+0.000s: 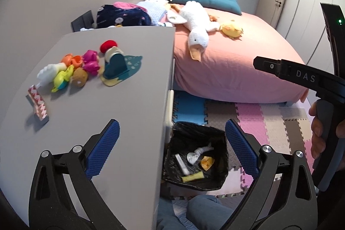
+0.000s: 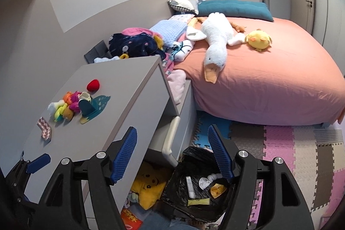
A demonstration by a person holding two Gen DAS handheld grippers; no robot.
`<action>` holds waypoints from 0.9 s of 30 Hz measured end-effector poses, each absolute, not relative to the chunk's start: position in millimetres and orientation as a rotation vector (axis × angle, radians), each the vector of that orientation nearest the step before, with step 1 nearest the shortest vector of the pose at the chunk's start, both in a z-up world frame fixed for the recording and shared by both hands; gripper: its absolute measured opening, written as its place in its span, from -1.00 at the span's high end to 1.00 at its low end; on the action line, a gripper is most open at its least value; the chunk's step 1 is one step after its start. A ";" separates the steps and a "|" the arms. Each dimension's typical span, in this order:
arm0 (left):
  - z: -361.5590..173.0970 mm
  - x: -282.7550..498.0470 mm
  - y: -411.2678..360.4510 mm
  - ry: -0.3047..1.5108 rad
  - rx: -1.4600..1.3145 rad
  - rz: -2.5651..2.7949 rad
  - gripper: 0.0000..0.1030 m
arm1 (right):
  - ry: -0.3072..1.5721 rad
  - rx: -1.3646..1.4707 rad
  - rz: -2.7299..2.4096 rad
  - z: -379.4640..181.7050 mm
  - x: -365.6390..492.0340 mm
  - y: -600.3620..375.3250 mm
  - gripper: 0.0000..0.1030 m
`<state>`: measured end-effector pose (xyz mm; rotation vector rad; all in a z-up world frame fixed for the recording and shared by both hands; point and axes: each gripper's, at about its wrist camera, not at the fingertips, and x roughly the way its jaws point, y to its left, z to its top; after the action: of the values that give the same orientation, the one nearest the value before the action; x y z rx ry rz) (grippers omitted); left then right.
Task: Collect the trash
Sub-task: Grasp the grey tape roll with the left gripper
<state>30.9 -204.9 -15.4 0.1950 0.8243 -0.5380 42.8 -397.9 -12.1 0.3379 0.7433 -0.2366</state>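
Trash bin (image 1: 195, 156) sits on the foam floor mat (image 1: 269, 122), tucked right against the table's (image 1: 97, 122) right edge, black liner open upward. Inside: a white stick wrapper (image 1: 182, 163) lying roughly front-to-back, a yellow tube-ish wrapper (image 1: 193, 176) lying crosswise near the front wall, a crumpled white tissue (image 1: 197, 154) and an orange-yellow scrap (image 1: 207, 162).

Left tool (image 1: 171, 147) is spread wide with nothing in it, hanging over the table's right edge and the bin. Right tool (image 2: 172, 158) is also wide open and empty, over the gap between table and bin; its right finger (image 2: 221, 157) covers part of the bin rim.

On the table, a small red-white patterned box (image 1: 37, 106) lies near the left edge, long axis running front-to-back. A heap of plastic toys (image 1: 84, 67) sits further back; can't tell the pieces apart. The front half of the table is bare. Bed (image 1: 237, 61) with a plush goose (image 1: 197, 23) is behind.
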 end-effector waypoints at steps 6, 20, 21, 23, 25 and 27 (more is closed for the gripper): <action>-16.6 35.0 -184.9 0.813 0.193 -0.484 -0.84 | 0.752 0.318 -0.185 -13.8 53.8 -377.0 -0.35; -23.4 60.1 -123.1 0.820 0.129 -0.350 -0.84 | 0.779 0.268 -0.076 -20.6 91.3 -323.4 -0.35; -24.5 63.5 -116.8 0.824 0.119 -0.340 -0.84 | 0.782 0.265 -0.071 -21.4 93.9 -319.7 -0.35; -25.9 67.5 -108.2 0.828 0.110 -0.327 -0.84 | 0.787 0.256 -0.057 -22.8 100.6 -312.2 -0.35; -27.2 73.3 -98.8 0.829 0.103 -0.309 -0.84 | 0.790 0.247 -0.047 -23.7 105.0 -306.1 -0.35; -27.9 79.0 -89.6 0.828 0.095 -0.292 -0.84 | 0.793 0.240 -0.032 -24.9 111.8 -299.1 -0.35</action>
<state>79.0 -89.6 -27.9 0.0955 0.8278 -0.2917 111.8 -299.1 -24.9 0.2395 0.7926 -0.0322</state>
